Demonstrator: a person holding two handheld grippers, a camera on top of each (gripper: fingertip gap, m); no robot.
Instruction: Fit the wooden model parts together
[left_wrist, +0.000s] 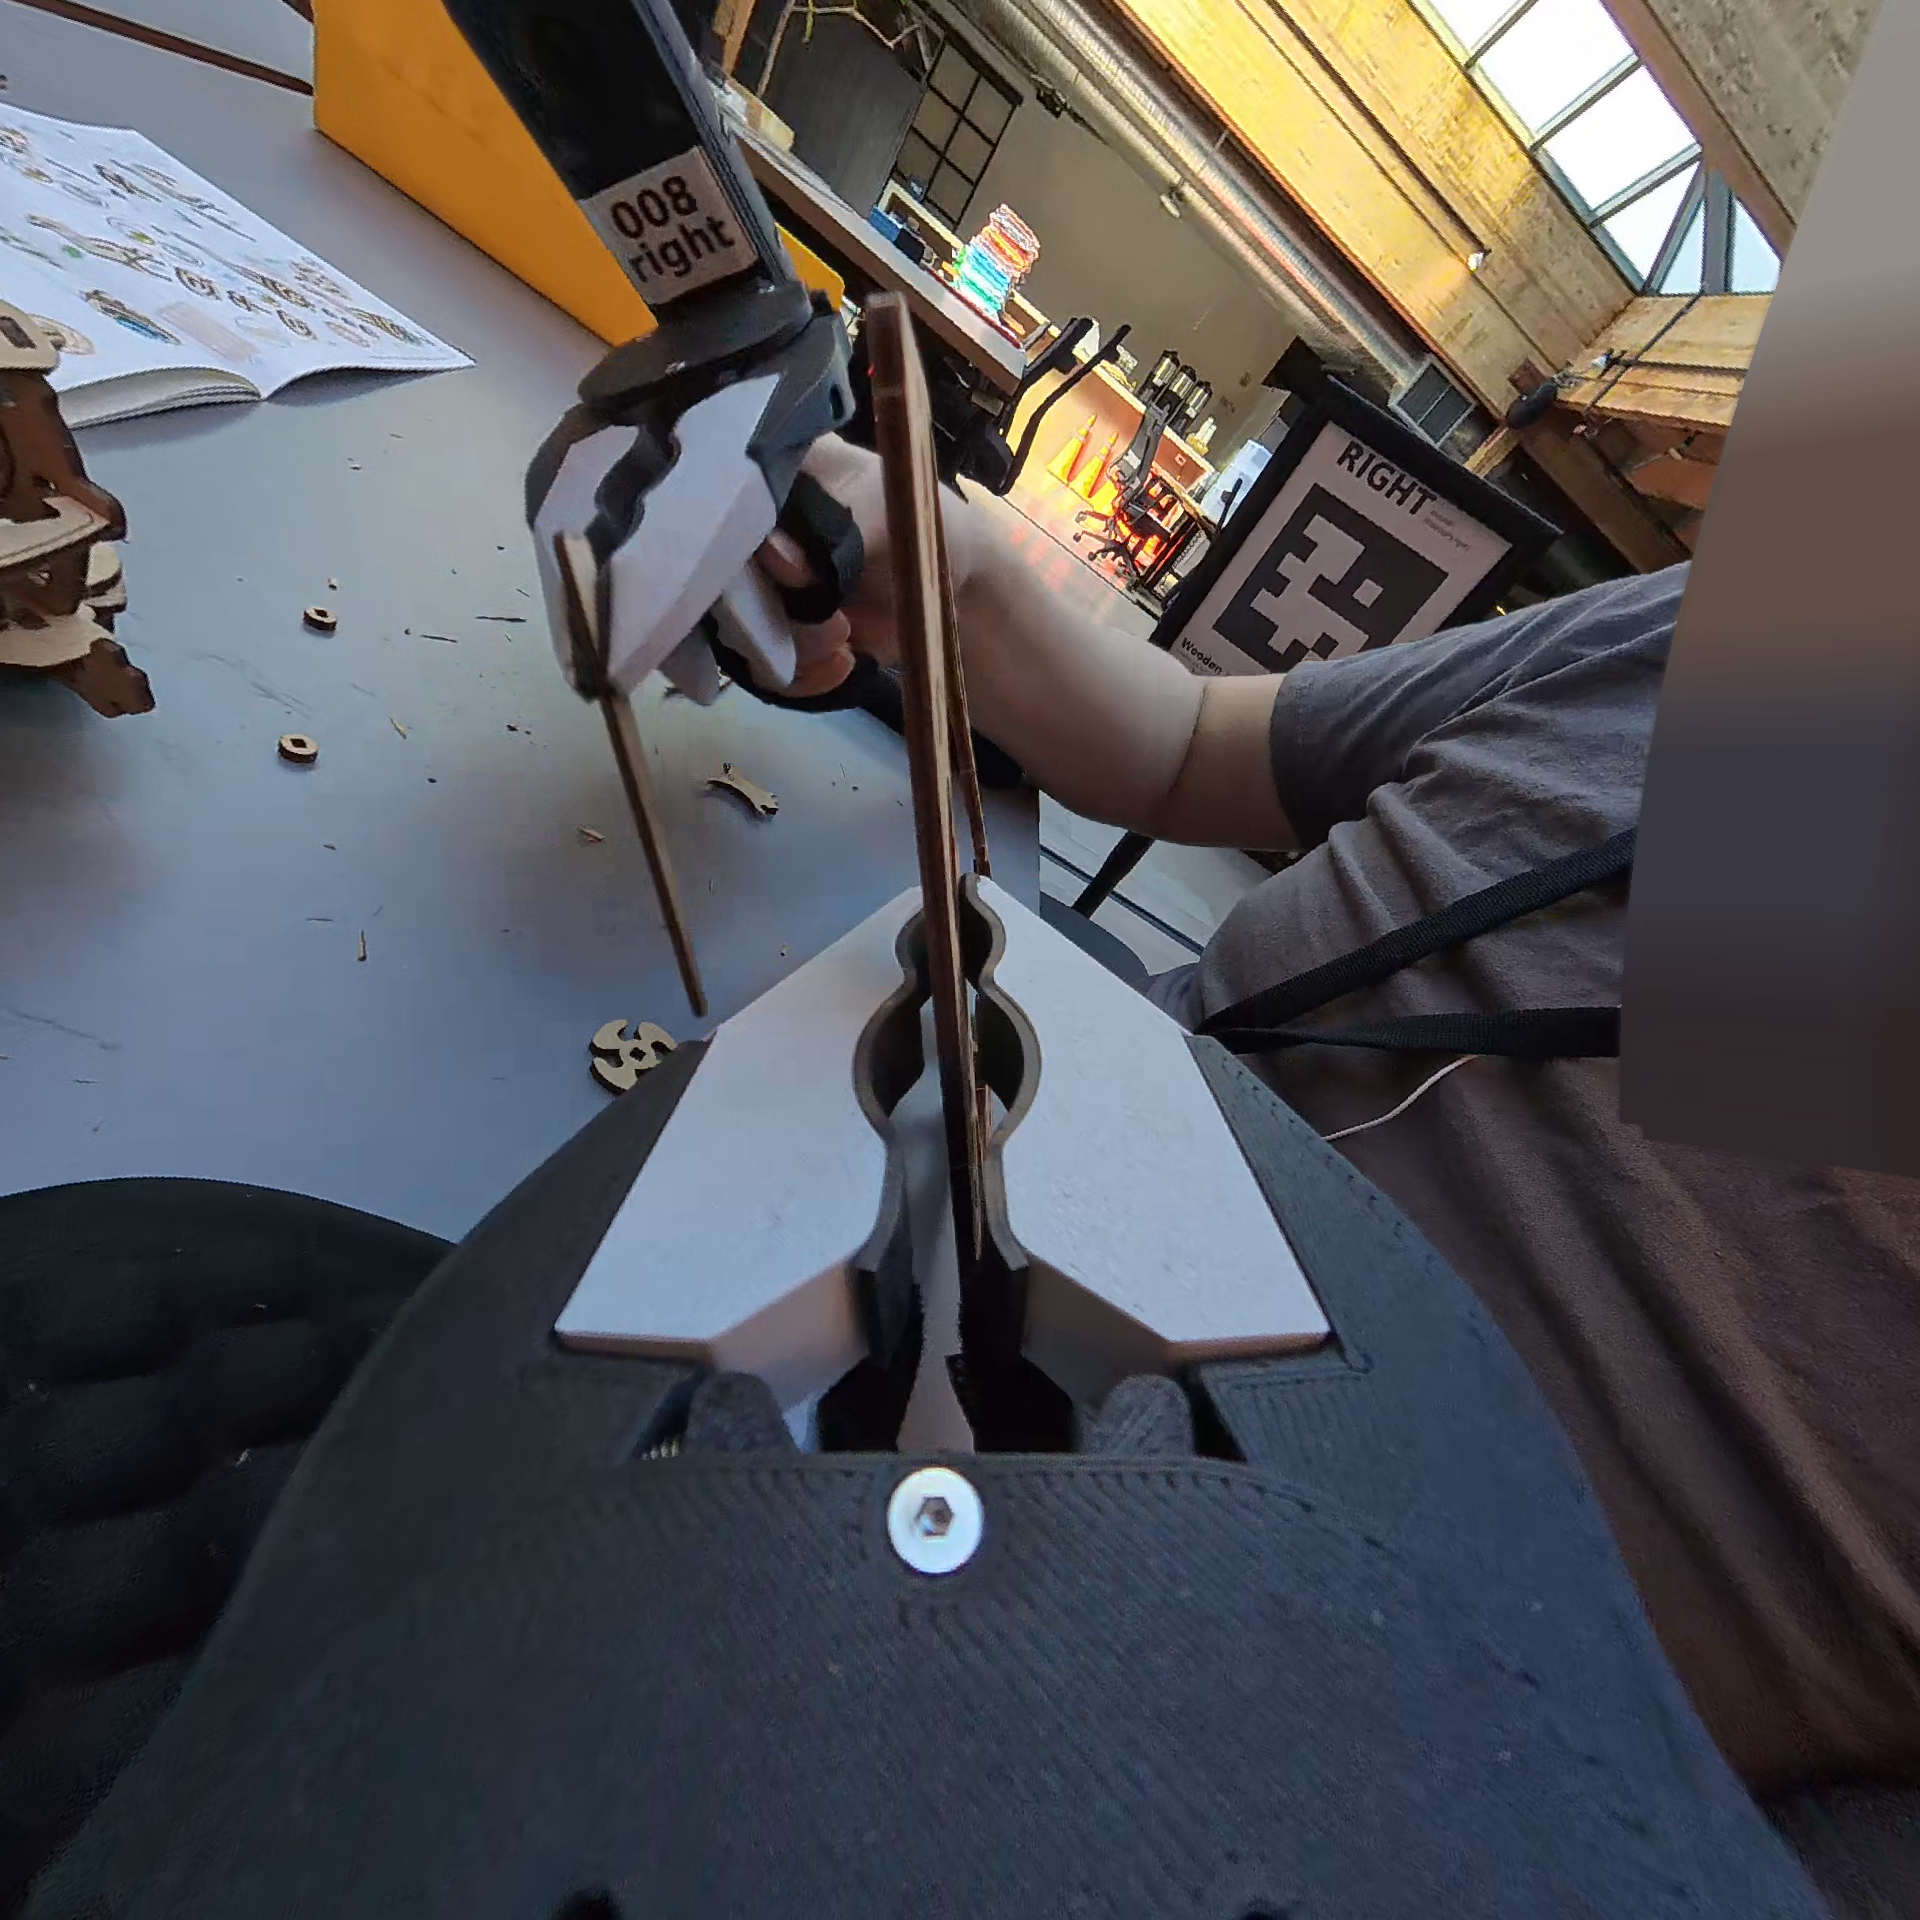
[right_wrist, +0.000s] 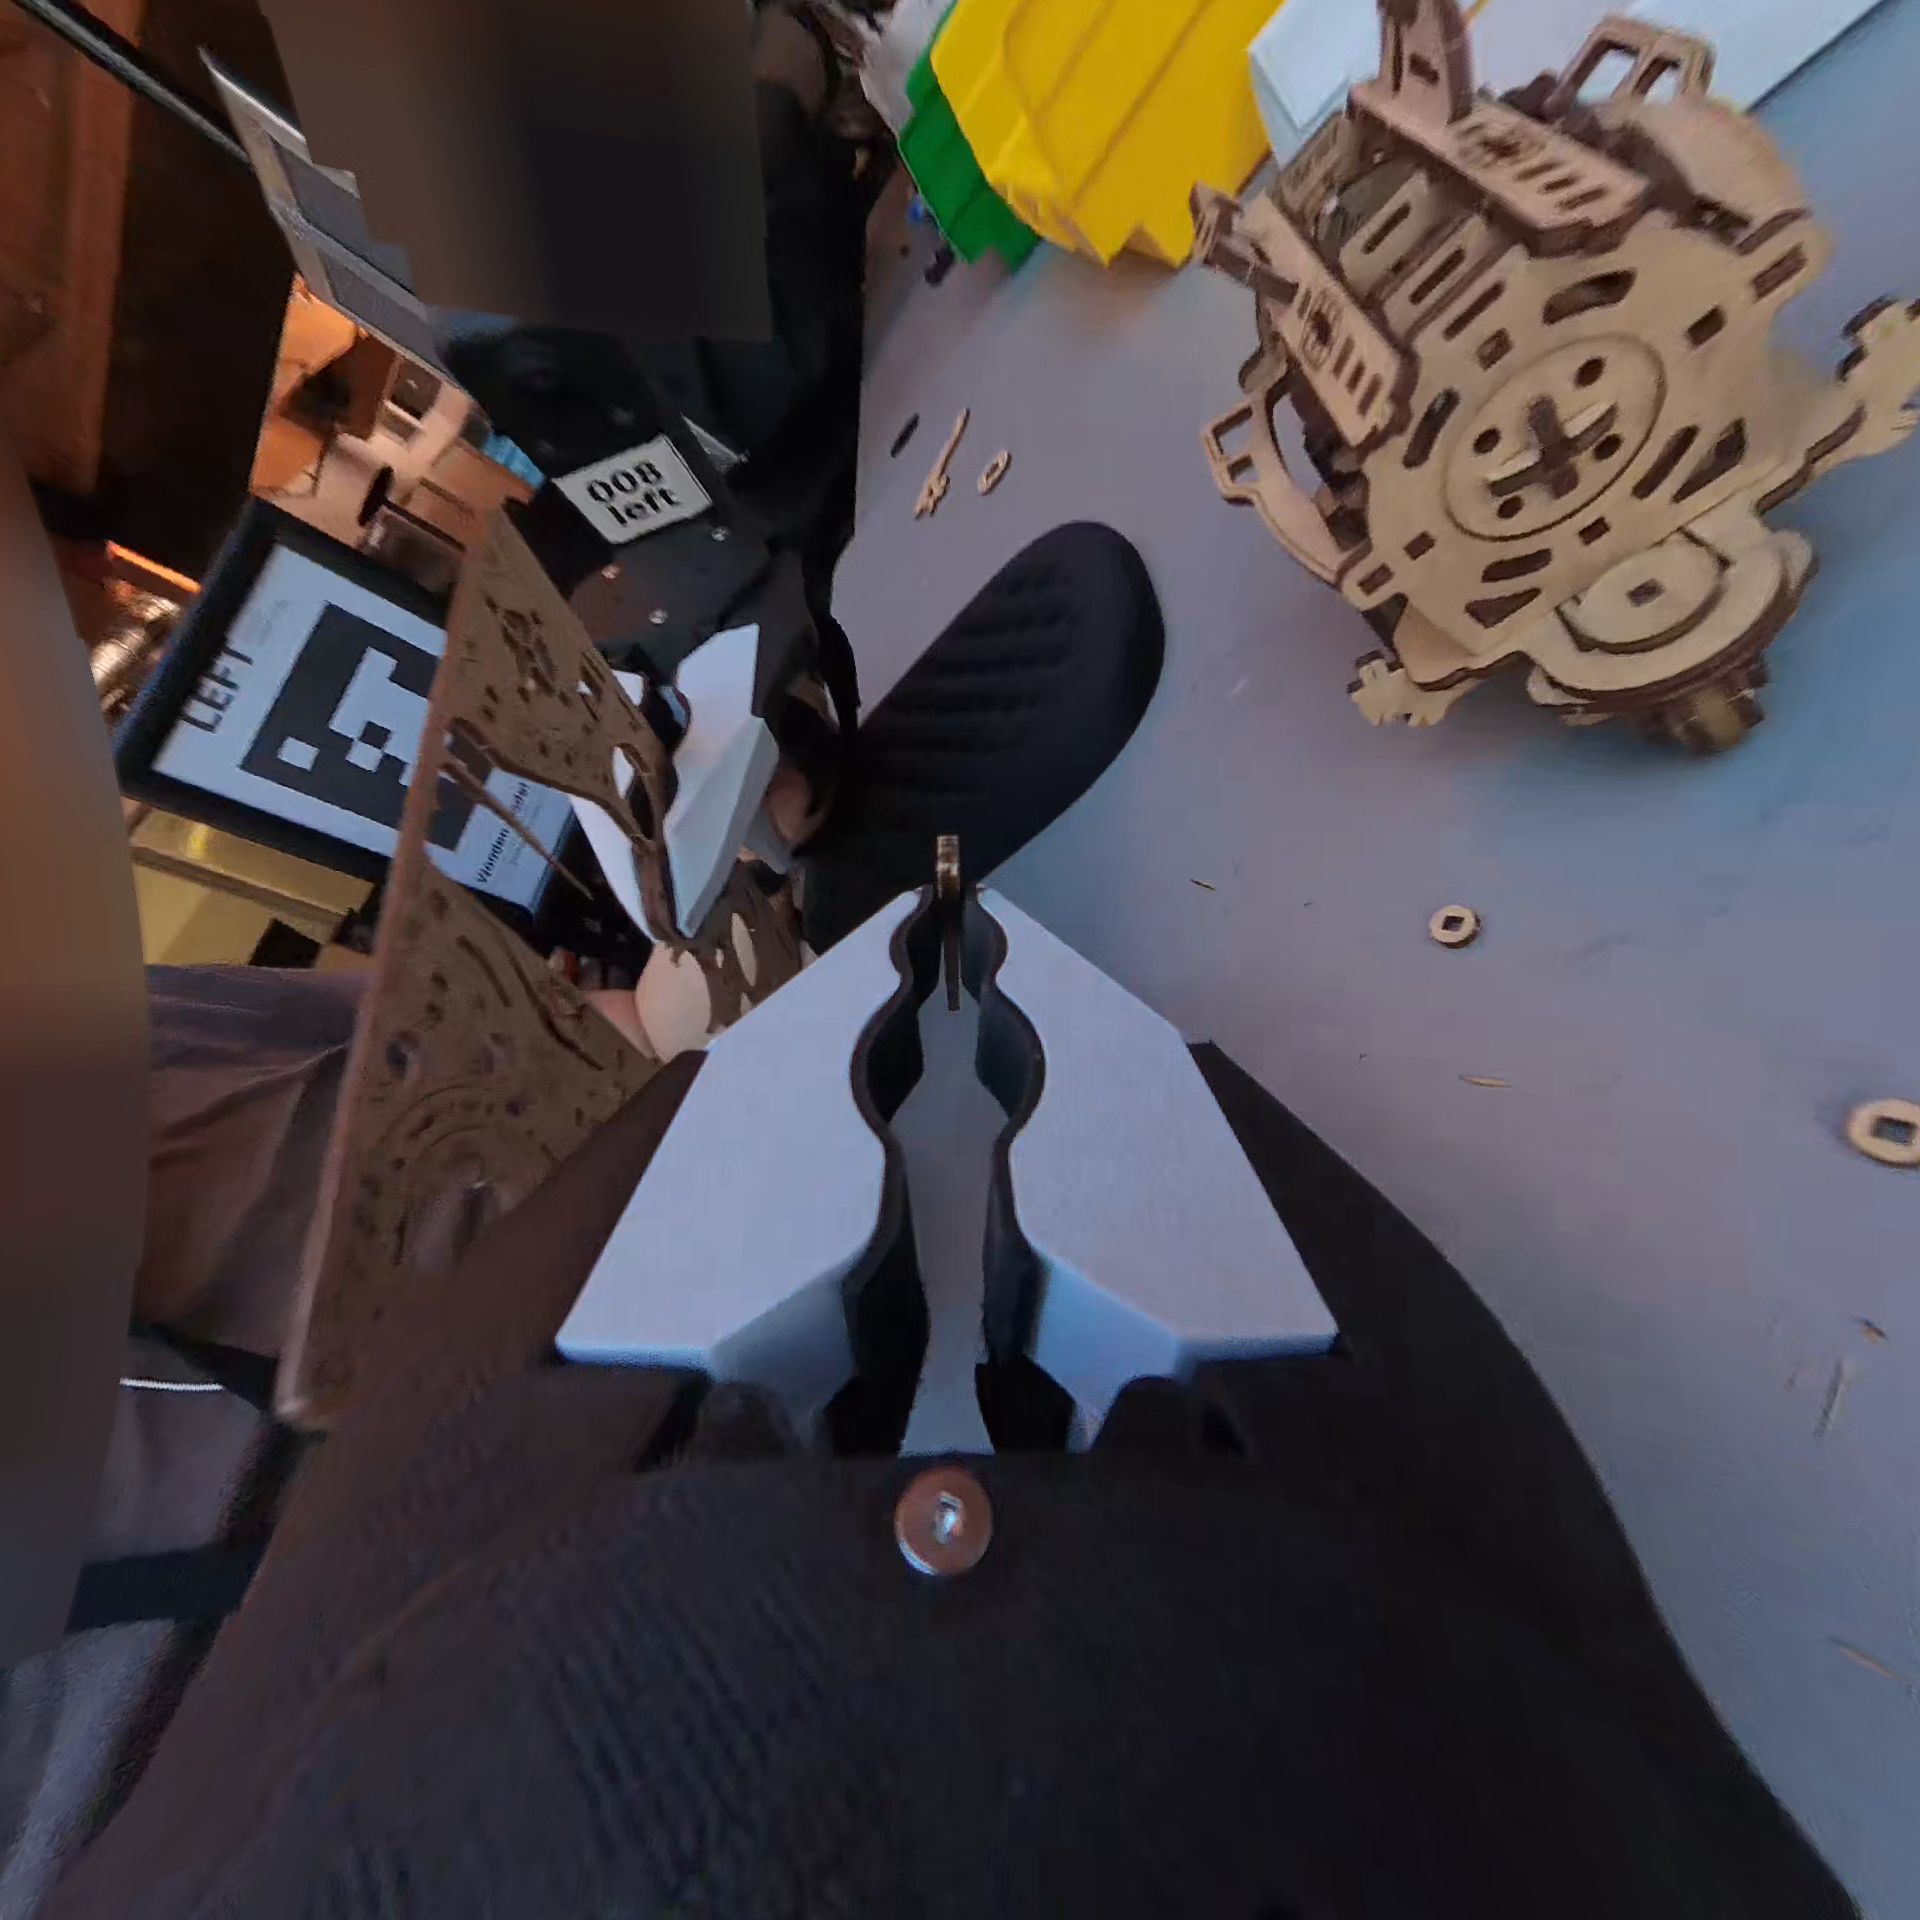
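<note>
My left gripper (left_wrist: 951, 914) is shut on a thin laser-cut wooden sheet (left_wrist: 920, 675), which I see edge-on and standing upright between the fingers. The right wrist view shows the sheet's dark, cut-out face (right_wrist: 468, 935) with the left gripper (right_wrist: 696, 831) behind it. My right gripper (right_wrist: 948, 909) is shut on a small thin wooden piece (right_wrist: 948, 883), which pokes out past the fingertips. In the left wrist view the right gripper (left_wrist: 608, 665) holds this piece (left_wrist: 644, 831) pointing down over the table, left of the sheet and apart from it. The partly built wooden model (right_wrist: 1507, 416) stands on the grey table (right_wrist: 1455, 1351).
An open instruction booklet (left_wrist: 156, 260) and an orange box (left_wrist: 447, 135) lie at the back. Yellow and green bins (right_wrist: 1081, 114) stand near the model. Loose washers (right_wrist: 1455, 923) and a small gear-like part (left_wrist: 629, 1051) lie on the table. A black cushion (right_wrist: 997, 686) lies at the table edge. Spacing between my two grippers at the tips: around 9 centimeters.
</note>
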